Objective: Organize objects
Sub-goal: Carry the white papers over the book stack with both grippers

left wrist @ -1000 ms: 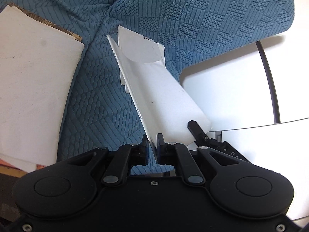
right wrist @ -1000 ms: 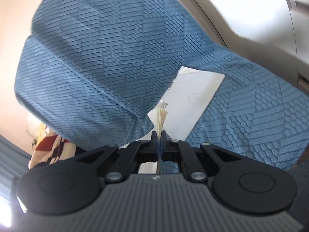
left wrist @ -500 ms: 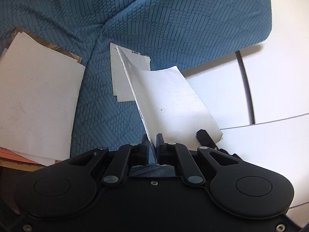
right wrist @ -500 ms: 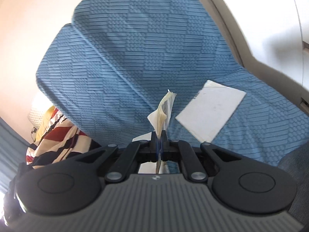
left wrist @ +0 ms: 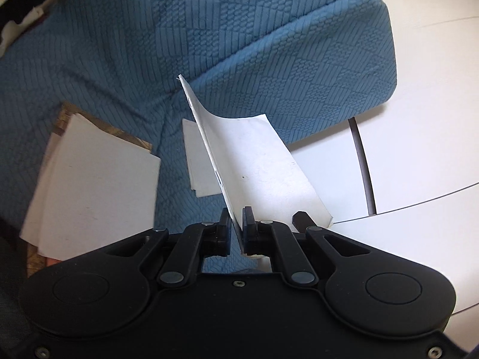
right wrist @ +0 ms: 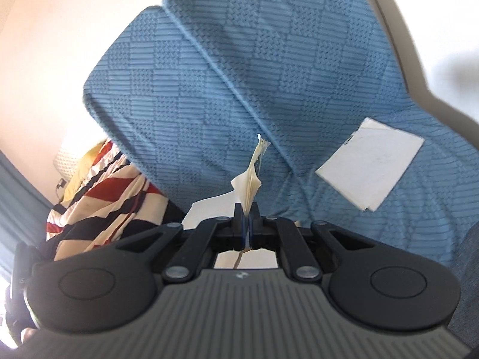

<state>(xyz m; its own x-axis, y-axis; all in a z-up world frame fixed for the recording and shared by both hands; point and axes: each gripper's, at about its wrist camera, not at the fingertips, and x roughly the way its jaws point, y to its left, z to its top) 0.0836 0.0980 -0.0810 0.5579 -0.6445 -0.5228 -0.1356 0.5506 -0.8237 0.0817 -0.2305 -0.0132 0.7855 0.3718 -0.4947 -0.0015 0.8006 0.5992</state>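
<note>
Both tongs have risen off the blue sofa (left wrist: 269, 45), left tongs (left wrist: 236, 224) clamped on white paper (left wrist: 257, 161), right tongs (right wrist: 247, 221) on a booklet (right wrist: 253, 176).

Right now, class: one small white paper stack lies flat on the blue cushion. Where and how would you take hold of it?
Probably by a free edge of the small paper stack, near a corner, jaws coming in low along the blue cushion. It lies flat and thin, so only the edges offer a pinch; the soft cushion may yield under the lower jaw.
</note>
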